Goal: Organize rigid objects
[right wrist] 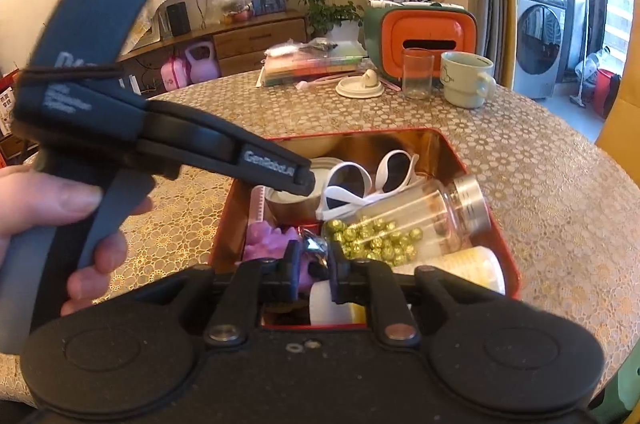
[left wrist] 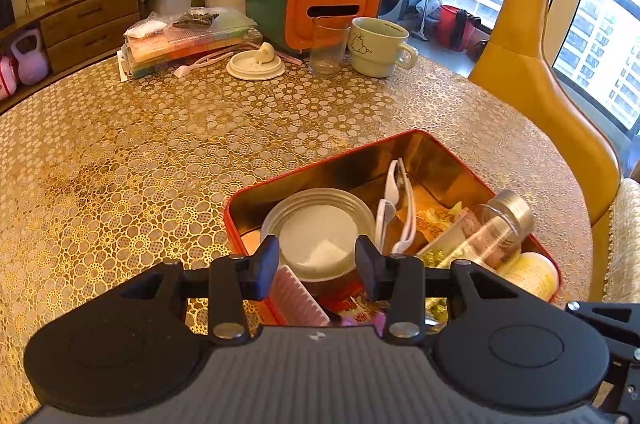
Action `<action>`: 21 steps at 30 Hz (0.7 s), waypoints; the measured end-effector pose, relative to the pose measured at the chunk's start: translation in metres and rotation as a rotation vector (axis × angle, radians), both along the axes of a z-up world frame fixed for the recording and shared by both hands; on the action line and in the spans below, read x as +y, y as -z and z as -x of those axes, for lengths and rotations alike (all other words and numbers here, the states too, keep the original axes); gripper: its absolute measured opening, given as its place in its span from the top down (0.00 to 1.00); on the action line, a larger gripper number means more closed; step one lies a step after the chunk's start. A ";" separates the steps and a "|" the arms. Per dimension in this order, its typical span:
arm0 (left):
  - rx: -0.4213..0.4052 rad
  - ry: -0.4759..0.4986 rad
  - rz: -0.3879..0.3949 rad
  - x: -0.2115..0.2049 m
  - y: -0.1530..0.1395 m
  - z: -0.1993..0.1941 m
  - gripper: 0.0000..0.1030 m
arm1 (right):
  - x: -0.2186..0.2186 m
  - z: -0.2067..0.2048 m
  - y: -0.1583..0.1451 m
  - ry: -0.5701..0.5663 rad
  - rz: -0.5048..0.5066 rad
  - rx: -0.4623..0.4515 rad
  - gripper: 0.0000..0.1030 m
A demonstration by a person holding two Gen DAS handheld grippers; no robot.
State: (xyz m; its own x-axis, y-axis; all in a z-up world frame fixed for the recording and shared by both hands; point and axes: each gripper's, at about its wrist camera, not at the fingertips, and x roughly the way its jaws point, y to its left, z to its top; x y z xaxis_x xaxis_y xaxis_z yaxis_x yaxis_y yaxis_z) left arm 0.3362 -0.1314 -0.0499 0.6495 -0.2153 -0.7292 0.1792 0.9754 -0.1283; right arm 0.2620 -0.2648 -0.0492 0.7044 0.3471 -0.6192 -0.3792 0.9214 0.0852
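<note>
I see the tabletop (left wrist: pixel 168 144) under its gold floral cover, with the red tin (right wrist: pixel 472 160) sitting near my edge of it. Behind, well apart from the tin, stand the orange-and-green box (left wrist: pixel 312 4), a mug (left wrist: pixel 378 46) and a clear glass (left wrist: pixel 327 44) just beside it.

Inside the tin, a round can (left wrist: pixel 320 224) fills the left side, a clear jar with a metal lid (right wrist: pixel 452 208) lies tilted on the right, and white sunglasses (right wrist: pixel 372 176) rest between them. Gold foil balls (right wrist: pixel 372 236) lie below the jar, by a purple piece (right wrist: pixel 264 244).

My left tongs (left wrist: pixel 317 264) hang released over the can, jaws apart and not gripping. My right tongs (right wrist: pixel 314 266) sit over the tin's near end with a small shiny thing (right wrist: pixel 314 244) between the jaws; I cannot tell whether they clamp it.
</note>
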 end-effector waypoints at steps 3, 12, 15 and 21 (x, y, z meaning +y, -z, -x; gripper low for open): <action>-0.005 0.004 0.013 0.001 -0.004 0.009 0.60 | -0.003 0.002 -0.003 0.010 -0.014 0.006 0.79; -0.042 0.020 0.021 0.006 -0.022 0.046 0.59 | -0.011 0.020 -0.013 0.026 -0.026 0.005 0.65; -0.055 0.023 0.027 0.010 -0.029 0.059 0.54 | -0.013 0.026 -0.018 0.036 -0.025 0.001 0.62; -0.094 0.023 0.017 0.018 -0.039 0.087 0.42 | -0.019 0.040 -0.027 0.050 -0.029 -0.016 0.56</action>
